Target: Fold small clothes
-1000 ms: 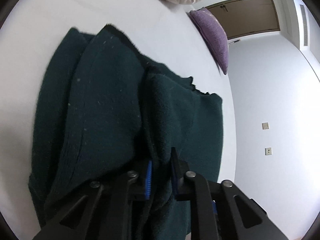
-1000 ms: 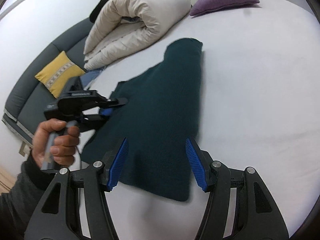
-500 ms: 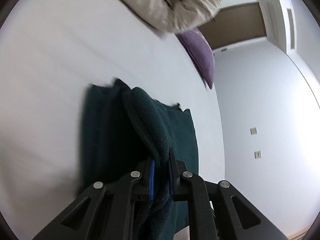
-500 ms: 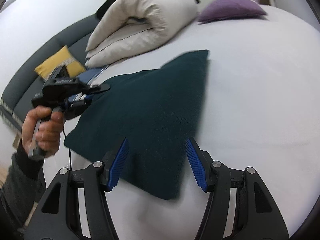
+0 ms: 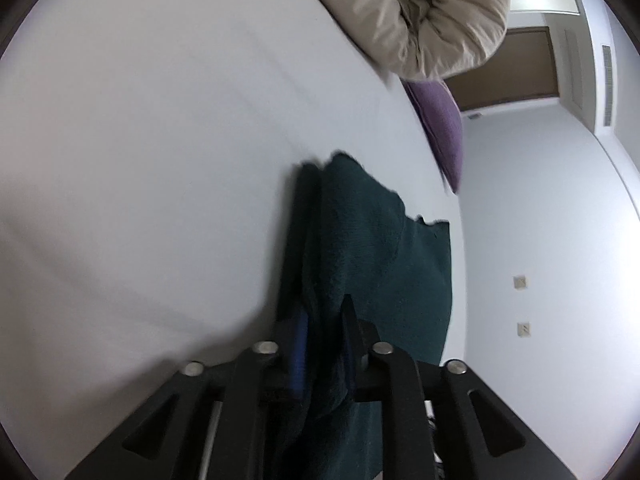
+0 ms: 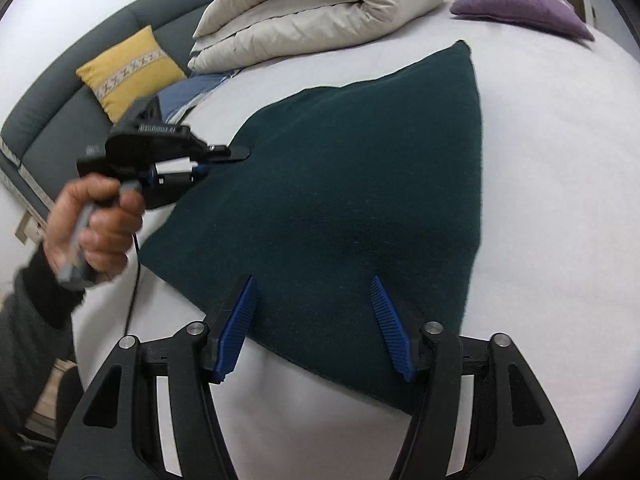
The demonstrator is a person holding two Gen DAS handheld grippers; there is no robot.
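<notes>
Broadly, the white bed (image 6: pixel 540 168) carries a dark green knitted garment (image 6: pixel 360 184) lying spread near its middle, with a rolled beige duvet (image 6: pixel 320 8) and a purple cushion (image 6: pixel 520 4) beyond. Left gripper (image 5: pixel 325 320) is clenched on a bunched edge of the garment; right gripper (image 6: pixel 314 312) hangs released over the near hem, so the fold would go best with the held edge carried low and even, corners matched before letting go. Layers under the top surface are hidden, and the garment's type is unclear.
</notes>
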